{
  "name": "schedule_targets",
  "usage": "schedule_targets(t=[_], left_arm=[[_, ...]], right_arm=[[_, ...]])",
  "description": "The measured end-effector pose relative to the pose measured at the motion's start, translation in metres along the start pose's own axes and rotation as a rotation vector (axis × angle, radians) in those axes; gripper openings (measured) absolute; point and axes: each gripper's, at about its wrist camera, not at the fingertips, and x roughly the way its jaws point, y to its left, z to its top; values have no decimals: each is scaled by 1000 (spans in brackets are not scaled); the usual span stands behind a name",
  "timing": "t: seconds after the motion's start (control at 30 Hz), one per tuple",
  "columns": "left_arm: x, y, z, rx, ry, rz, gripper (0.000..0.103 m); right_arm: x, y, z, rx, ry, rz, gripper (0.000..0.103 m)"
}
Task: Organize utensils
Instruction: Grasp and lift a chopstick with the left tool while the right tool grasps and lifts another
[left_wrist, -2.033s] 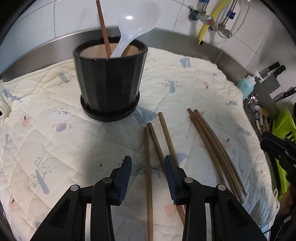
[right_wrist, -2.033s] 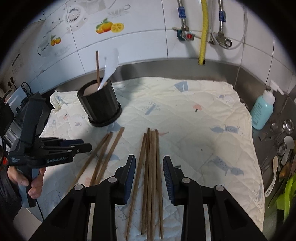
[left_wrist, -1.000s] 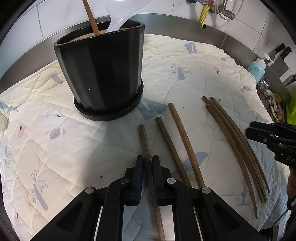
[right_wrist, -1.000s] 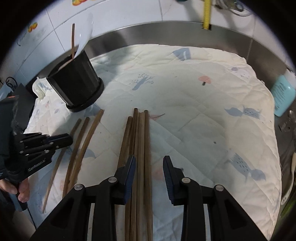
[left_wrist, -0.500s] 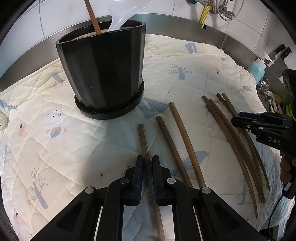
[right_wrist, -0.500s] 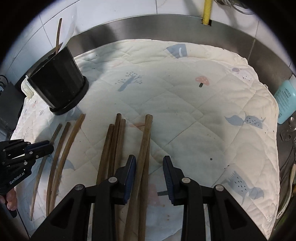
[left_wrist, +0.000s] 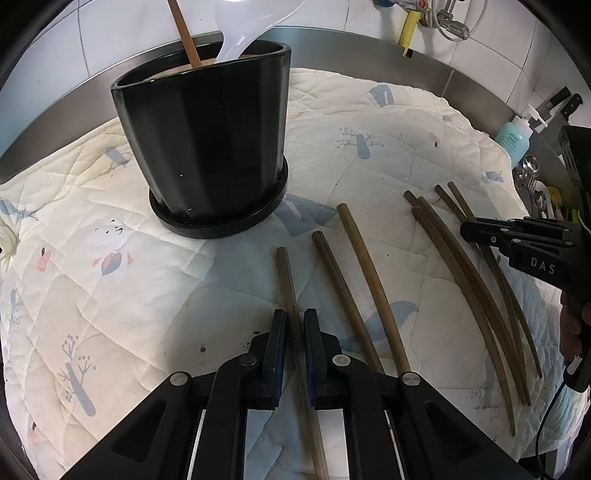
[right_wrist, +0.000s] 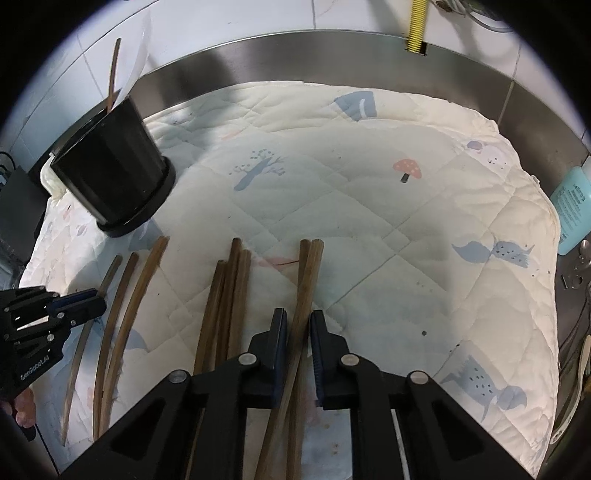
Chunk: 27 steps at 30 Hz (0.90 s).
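Left wrist view: left gripper (left_wrist: 294, 334) clamps one chopstick (left_wrist: 291, 295); right gripper (right_wrist: 298, 338) apparently pinches two; black holder (left_wrist: 207, 147) holds one chopstick and spoon, most remain.

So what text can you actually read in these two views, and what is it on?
"DAS" on the right gripper's body, left wrist view.
"CenRobotAI", roughly, on the left gripper's body, right wrist view; small, so the spelling is uncertain.
Blue bottle: its label has printed lines, too small and blurred to read.
Nothing readable on the pot, the chopsticks or the mat.
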Motion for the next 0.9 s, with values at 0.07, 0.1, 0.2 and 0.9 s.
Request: schedule_targets(t=[0.07, 0.1, 0.2, 0.9], left_arm=[[0, 0, 0, 0, -1, -2, 9], [0, 0, 0, -1, -1, -2, 9], [1, 0, 1, 0, 1, -2, 9], [-7, 12, 3, -82, -27, -77, 6]], right_arm=[[1, -2, 2, 9, 0, 4, 15], [3, -3, 4, 18, 0, 8, 15], [5, -7, 7, 49, 2, 25, 15], [-29, -13, 9, 84, -105, 32, 12]])
